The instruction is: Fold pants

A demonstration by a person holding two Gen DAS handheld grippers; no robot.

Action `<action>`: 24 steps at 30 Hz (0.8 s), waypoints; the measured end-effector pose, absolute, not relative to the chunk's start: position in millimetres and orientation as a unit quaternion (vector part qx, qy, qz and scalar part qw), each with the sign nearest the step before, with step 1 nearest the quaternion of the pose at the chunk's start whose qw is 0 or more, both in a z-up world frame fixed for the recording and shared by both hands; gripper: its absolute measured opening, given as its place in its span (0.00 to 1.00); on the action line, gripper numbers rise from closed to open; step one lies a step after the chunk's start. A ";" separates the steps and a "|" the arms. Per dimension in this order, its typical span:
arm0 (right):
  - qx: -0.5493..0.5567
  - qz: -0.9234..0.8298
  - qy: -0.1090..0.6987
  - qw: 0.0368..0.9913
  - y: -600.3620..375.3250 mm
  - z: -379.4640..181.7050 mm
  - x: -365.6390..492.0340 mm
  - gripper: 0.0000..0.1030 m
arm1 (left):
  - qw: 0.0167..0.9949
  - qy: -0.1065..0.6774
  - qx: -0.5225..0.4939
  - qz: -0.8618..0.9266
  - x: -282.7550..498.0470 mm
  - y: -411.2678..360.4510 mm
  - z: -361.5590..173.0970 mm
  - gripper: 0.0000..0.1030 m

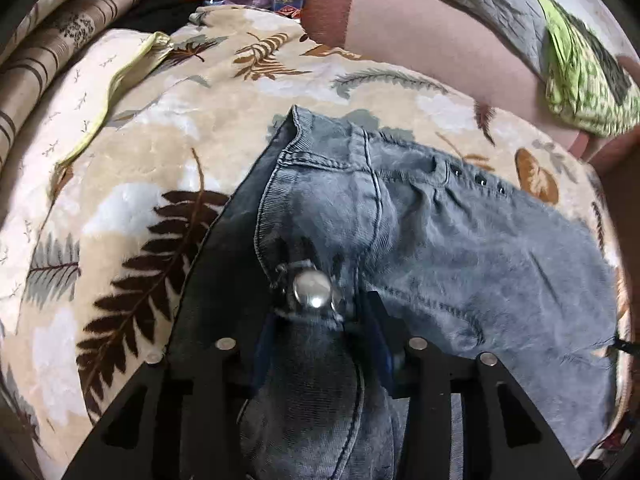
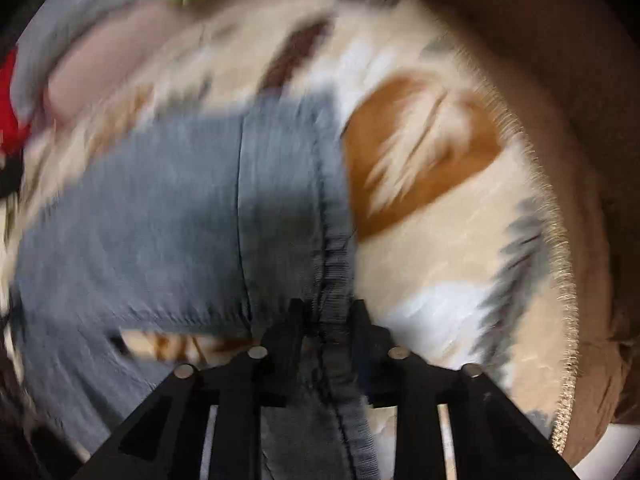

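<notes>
We judge the fold as barely begun: the jeans [image 1: 420, 220] lie spread on the leaf-print blanket [image 1: 140, 168] of the bed. Our left hand-held gripper [image 1: 316, 312] pinches the waistband by its metal button [image 1: 312, 290]; our right hand-held gripper [image 2: 326, 320] clamps a denim seam edge. The right view is blurred, and the legs are cut off.

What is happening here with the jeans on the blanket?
A person is folding jeans on a leaf-print blanket, with a gripper in each hand. The left gripper is shut on the denim next to the metal button, at the waistband. The right gripper is shut on a ribbed seam edge of the jeans. The right view is blurred, so it seems to be moving.
</notes>
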State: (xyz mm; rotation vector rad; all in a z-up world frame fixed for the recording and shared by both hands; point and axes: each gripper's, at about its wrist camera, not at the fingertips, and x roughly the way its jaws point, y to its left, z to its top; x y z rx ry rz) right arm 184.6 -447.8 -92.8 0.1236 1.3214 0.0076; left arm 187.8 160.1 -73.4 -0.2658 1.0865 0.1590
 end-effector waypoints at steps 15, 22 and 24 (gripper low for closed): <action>0.162 0.008 0.547 0.821 -474.1 -72.0 293.6 0.74 | 0.826 0.522 -0.182 0.112 317.9 196.9 -88.7 0.77; 0.143 0.012 0.574 0.806 -462.3 -95.4 318.1 0.41 | 0.824 0.527 -0.165 0.124 334.2 199.3 -91.8 0.07; 0.116 0.000 0.578 0.808 -456.8 -98.3 321.8 0.35 | 0.824 0.529 -0.158 0.124 338.5 199.6 -92.7 0.06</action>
